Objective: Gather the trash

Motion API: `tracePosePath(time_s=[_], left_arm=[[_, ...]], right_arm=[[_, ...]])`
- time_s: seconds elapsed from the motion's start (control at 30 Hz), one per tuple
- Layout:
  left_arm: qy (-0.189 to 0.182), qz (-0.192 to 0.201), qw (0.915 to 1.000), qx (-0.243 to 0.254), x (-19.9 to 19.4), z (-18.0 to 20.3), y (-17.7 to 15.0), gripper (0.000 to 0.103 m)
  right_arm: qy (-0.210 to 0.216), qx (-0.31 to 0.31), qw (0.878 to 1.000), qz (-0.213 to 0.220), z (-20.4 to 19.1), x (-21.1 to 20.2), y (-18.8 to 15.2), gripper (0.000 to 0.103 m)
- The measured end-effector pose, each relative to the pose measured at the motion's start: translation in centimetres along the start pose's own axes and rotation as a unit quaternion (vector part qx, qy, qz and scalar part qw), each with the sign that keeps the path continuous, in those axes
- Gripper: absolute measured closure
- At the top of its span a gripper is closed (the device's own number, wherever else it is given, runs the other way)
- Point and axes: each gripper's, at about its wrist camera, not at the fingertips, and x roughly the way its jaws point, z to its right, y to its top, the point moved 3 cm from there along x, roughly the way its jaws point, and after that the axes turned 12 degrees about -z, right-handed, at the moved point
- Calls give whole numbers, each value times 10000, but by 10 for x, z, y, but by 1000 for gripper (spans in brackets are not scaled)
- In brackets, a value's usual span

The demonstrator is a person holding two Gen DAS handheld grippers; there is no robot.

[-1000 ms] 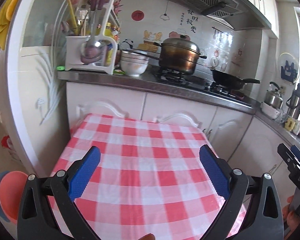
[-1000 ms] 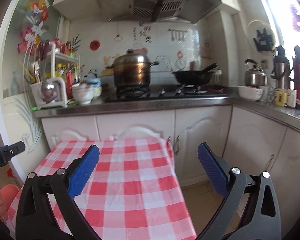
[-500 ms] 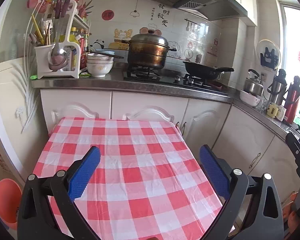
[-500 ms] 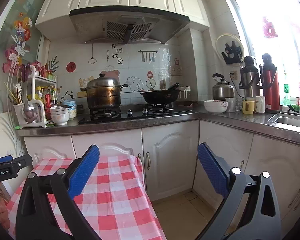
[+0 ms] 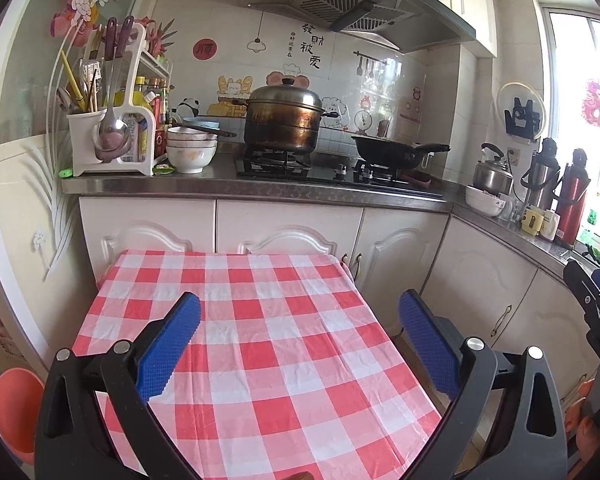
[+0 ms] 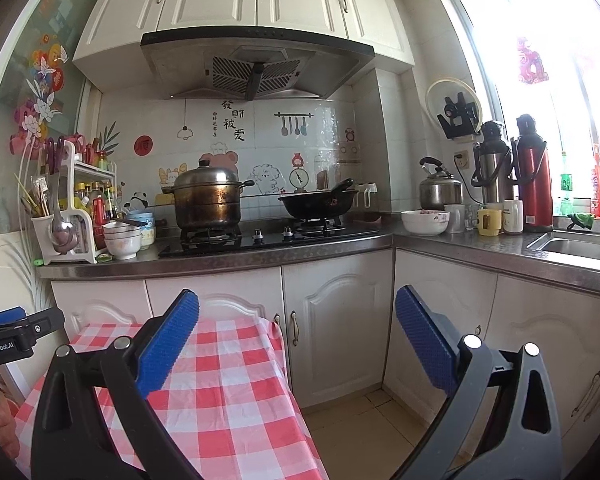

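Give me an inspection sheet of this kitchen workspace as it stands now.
Surface: table under a red-and-white checked tablecloth, bare, slightly creased.
Job's things: no trash seen on the table; a small green wrapper-like item lies on the countertop, identity unclear.
Clutter: stacked bowls, utensil rack, steamer pot, wok, kettle, two thermos flasks, mugs.
Grippers: left gripper open, empty; right gripper open, empty.
Cables: nothing seen.
Surroundings: white cabinets, range hood, bright window, sink, orange bin on the floor.
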Motion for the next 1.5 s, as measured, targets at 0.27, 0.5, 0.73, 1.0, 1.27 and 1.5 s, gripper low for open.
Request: tracePosePath(time_s=[0.27,0.5,0.73,1.0,1.27,1.5], left_arm=[[17,44,10000,34,-3,1,-1,5],[55,43,9999,90,-5,2,-1,5],[40,33,9999,88,-5,1,-1,5],[79,36,10000,-2,1,-5,-3,5],[164,-125,9997,-97,18,-14,-6,5],[479,-667,9965,-159,67,-23,-25,5]], right_arm=[[-8,-21,10000,-16,-3,-2,-1,4],[21,-28,9999,-112,-5,2,-4,4],[31,-83,9999,-148,-8,6,-5,4],[78,-142,9996,-249,-14,17,-9,4],[227,-215,9983,-497,-22,38,-21,4],[540,-249,9914,-1169,-32,82,-45,4]])
